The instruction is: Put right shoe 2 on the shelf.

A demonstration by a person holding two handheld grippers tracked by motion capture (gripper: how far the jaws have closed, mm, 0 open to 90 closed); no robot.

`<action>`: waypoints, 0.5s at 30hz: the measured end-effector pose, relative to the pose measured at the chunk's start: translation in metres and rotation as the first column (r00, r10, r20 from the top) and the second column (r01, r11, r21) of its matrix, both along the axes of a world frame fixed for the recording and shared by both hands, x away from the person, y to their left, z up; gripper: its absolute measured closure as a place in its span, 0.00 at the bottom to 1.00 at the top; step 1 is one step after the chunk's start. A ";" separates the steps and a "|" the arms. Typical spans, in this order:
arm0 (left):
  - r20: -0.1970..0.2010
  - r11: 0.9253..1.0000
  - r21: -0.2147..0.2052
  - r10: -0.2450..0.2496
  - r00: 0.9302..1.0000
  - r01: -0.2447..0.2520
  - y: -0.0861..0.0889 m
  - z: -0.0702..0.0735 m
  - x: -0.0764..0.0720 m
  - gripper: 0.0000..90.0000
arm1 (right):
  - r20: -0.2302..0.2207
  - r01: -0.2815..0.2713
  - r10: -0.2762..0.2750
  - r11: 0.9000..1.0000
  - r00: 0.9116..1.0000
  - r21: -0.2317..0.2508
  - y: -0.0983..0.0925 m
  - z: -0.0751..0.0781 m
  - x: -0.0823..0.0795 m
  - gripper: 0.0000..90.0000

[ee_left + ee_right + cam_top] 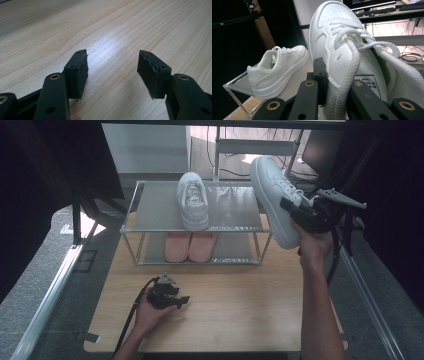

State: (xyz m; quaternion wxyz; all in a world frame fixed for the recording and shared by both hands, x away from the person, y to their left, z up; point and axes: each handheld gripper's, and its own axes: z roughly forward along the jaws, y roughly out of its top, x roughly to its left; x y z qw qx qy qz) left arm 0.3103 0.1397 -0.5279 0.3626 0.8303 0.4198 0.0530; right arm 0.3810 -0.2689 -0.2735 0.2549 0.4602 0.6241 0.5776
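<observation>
Right gripper [300, 212] clamped on side wall of white leather lace-up sneaker [272, 200], near the collar; jaws either side of the upper, lace trapped between per right gripper view. Shoe held aloft, toe up and away, off right end of two-tier metal-frame shoe rack [150, 205]. Grip at collar probably chosen for stiffest edge; leaves sole free for set-down.

Matching white sneaker [193, 200] already on top shelf, toe away, left of centre. Open space beside it to the right, likely slot for held shoe. Pair of pink slippers [190, 246] on lower shelf, side by side.

Left gripper [181, 301] parked low on light wooden tabletop [240, 310], jaws wide apart, nothing between. Looks idle, kept clear of rack.

Risk: heavy toe levering on a one-sided pinch, could rotate in jaws.
</observation>
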 end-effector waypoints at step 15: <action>0.010 1.000 -0.005 -0.006 1.000 0.006 0.003 0.002 0.000 0.47 | -0.023 -0.007 0.007 1.000 1.000 -0.002 0.030 0.005 0.025 0.92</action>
